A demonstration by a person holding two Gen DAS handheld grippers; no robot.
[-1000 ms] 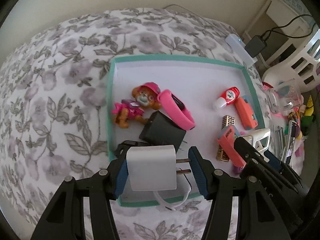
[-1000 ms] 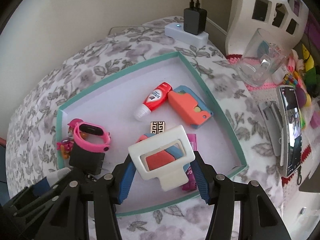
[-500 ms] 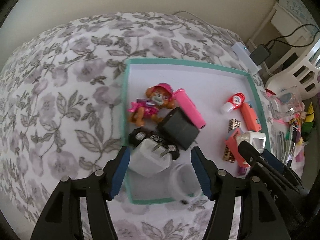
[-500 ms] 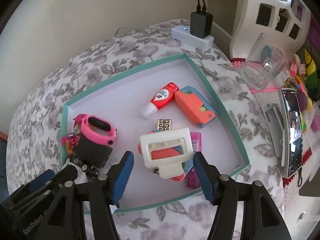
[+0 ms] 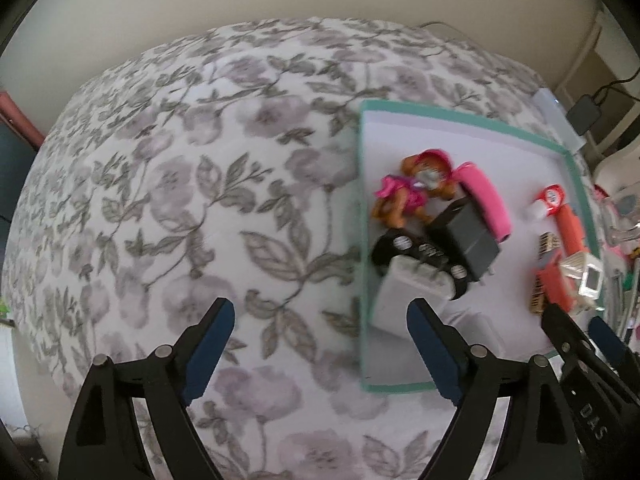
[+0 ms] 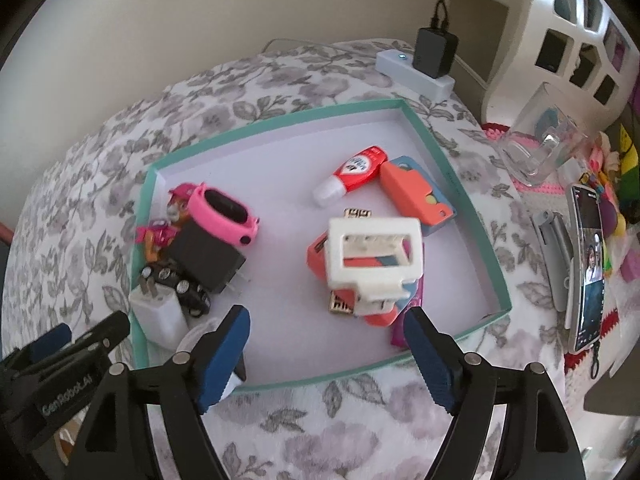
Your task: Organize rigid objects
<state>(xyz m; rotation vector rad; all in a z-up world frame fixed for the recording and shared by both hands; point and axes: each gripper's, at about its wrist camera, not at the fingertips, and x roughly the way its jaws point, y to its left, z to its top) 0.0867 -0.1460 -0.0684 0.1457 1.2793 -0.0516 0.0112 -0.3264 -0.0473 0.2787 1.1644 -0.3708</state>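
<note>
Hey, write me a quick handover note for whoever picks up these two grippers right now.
Left hand-held gripper: open, empty, over the floral cloth just left of the teal tray.
Right hand-held gripper: open, empty, at the tray's near edge.
In the tray: white charger in the near left corner, against the black toy car; black adapter, pink watch and toy pup behind it; white hair clip on top of the orange pieces at the middle; red correction tape and an orange case further back.
Done: charger and hair clip are in the tray.
Left: I see nothing loose on the cloth; check beyond both views.
</note>
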